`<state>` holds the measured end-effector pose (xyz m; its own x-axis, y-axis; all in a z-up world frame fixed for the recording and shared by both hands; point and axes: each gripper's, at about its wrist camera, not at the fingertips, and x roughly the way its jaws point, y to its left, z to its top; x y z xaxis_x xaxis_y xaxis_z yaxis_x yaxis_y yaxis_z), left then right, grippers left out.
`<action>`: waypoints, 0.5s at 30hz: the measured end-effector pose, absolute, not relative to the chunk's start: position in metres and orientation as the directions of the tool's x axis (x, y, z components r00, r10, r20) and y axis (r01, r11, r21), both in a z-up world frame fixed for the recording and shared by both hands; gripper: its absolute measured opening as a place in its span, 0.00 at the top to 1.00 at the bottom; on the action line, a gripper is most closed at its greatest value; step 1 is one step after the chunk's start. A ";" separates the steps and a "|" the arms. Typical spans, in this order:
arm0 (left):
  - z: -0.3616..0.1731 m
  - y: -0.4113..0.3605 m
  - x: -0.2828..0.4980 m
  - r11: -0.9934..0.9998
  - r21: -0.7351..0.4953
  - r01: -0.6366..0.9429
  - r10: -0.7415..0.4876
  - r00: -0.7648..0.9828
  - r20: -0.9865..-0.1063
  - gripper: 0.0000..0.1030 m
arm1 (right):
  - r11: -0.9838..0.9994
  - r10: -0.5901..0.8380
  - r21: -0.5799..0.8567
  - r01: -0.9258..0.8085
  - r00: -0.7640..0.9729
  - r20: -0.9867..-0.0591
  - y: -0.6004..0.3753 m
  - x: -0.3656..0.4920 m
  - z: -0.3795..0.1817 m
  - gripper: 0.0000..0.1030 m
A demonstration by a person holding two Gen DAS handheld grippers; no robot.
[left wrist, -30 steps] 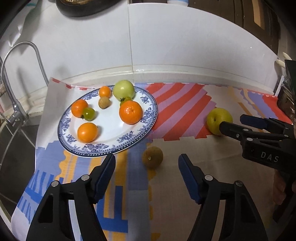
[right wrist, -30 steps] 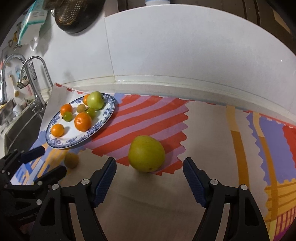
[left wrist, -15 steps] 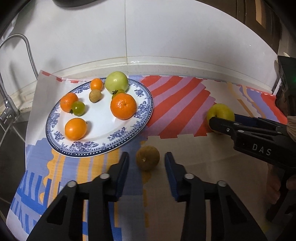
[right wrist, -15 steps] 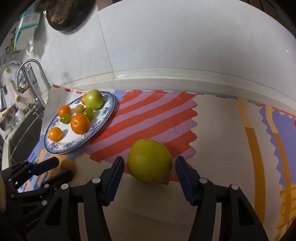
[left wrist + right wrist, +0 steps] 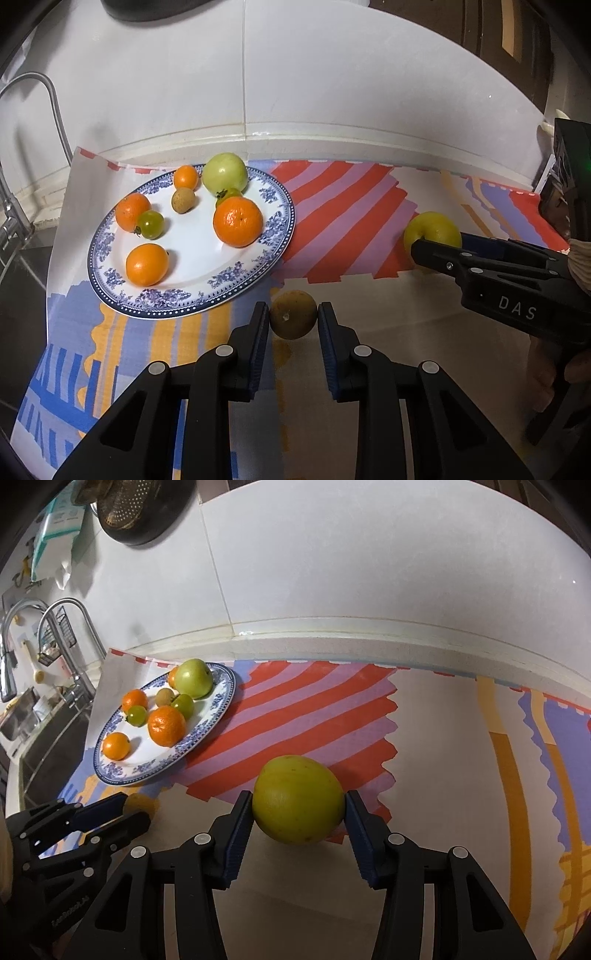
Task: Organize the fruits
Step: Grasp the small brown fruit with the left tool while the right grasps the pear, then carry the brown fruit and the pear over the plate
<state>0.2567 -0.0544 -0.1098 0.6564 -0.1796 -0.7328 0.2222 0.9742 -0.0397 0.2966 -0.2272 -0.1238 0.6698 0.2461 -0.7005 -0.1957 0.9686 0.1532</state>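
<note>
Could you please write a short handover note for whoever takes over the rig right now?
Left claw: shut on the small brown fruit, which sits on the mat just in front of the plate.
Right claw: shut on the yellow-green fruit, to the right of the plate.
Done: eight fruits already lie on the plate, among them oranges and a green apple.
Left: lift both gripped fruits over and set them on the plate.
</note>
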 end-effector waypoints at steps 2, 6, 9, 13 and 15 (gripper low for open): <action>-0.107 -0.054 0.255 0.974 -0.040 0.224 -0.182 0.662 -0.727 0.73 | 0.968 0.248 0.151 -0.201 0.675 -0.695 -0.226 0.294 -0.120 0.51; -0.096 -0.051 0.247 0.974 -0.046 0.224 -0.190 0.680 -0.708 0.73 | 0.967 0.253 0.147 -0.209 0.685 -0.683 -0.223 0.286 -0.110 0.51; -0.087 -0.048 0.240 0.973 -0.052 0.224 -0.197 0.696 -0.691 0.73 | 0.963 0.264 0.153 -0.220 0.690 -0.674 -0.220 0.279 -0.102 0.51; -0.073 -0.044 0.228 0.973 -0.056 0.222 -0.201 0.717 -0.667 0.73 | 0.959 0.279 0.156 -0.236 0.698 -0.659 -0.215 0.269 -0.091 0.51; -0.067 -0.041 0.222 0.974 -0.054 0.218 -0.199 0.727 -0.657 0.73 | 0.957 0.286 0.154 -0.246 0.704 -0.650 -0.212 0.262 -0.084 0.51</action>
<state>0.2219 -0.0405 -0.0668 0.7273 -0.1994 -0.6567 0.2182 0.9744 -0.0543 0.2619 -0.2119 -0.0843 0.7042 0.2858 -0.6500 -0.2457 0.9569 0.1545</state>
